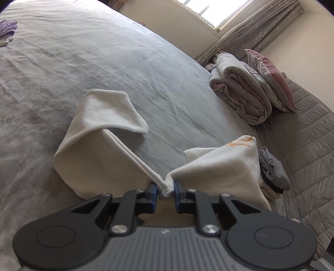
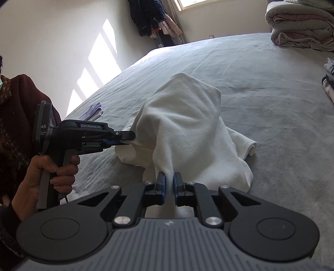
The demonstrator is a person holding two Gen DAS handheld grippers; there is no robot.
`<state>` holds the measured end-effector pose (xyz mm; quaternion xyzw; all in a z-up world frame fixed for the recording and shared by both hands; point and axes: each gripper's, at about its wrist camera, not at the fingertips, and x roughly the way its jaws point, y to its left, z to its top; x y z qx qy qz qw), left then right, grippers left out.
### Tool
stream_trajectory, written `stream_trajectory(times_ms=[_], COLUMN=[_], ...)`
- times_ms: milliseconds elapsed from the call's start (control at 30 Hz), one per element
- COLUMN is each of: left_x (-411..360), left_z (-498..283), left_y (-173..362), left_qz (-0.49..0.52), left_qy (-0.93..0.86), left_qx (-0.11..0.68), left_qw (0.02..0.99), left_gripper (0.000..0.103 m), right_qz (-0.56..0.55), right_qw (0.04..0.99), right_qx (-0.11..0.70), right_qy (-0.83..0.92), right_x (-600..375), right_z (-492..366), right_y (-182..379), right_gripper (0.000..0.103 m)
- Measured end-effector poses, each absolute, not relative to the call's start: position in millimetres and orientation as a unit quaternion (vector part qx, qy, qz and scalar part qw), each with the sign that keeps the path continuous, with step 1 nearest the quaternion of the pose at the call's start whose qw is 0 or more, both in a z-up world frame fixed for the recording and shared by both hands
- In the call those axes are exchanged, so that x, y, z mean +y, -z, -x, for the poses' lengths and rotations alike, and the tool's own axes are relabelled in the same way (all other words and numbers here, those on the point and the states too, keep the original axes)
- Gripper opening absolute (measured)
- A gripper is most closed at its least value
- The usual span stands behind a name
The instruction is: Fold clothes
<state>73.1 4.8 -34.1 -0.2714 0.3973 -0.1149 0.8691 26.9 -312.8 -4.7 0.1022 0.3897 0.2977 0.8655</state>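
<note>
Purple clothes [image 1: 8,31] lie folded far to the left of the left gripper [image 1: 165,188], well apart from it on the grey bedspread [image 1: 104,62]. Ahead and left of the jaws, the white garment [image 1: 98,141] rises off the bed in a loose fold, and its doubled edge runs straight back into the jaws, which are pinched together on a bunched bit of that edge. Right of the jaws another part of the same garment drapes down, with orange print near its top. Beyond it to the right sits a small pile of grey and dark clothes [image 1: 273,168], and farther ahead a rolled quilt [image 1: 240,93] with a pink cushion [image 1: 271,77] leaning on it, under a curtained window [image 1: 219,10].

From the right wrist, a person's hand [image 2: 48,175] at far left grips the left gripper [image 2: 125,140], its tips closed on the garment's side. The white garment [image 2: 183,129] hangs tented just ahead of the right gripper [image 2: 169,181], whose jaws are pressed onto a fold of it. This view alone shows the person's dark red sleeve [image 2: 18,104], hanging coats [image 2: 148,16] against the far wall, and a rolled hem resting on the bed to the right of the jaws.
</note>
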Motion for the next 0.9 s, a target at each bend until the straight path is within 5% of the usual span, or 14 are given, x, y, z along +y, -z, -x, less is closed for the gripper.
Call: stream_trajectory(times_ms=[667, 767, 900], left_x=[32, 40, 52], left_z=[-38, -37, -36], left_y=[53, 54, 48], left_qz=[0.2, 0.205, 0.214], left_qy=[0.174, 0.182, 0.176], left_qx=[0.476, 0.481, 0.474], left_qw=[0.838, 0.833, 0.836], left_gripper=[0.018, 0.023, 0.038], right_qz=[-0.067, -0.089, -0.12], right_qw=[0.812, 0.809, 0.824], right_qx=[0.464, 0.453, 0.426], right_qy=[-0.348, -0.364, -0.353], right_x=[-314, -322, -334], right_z=[-23, -26, -37], right_y=[19, 12, 2], right_gripper=[0.02, 0.054, 0.054])
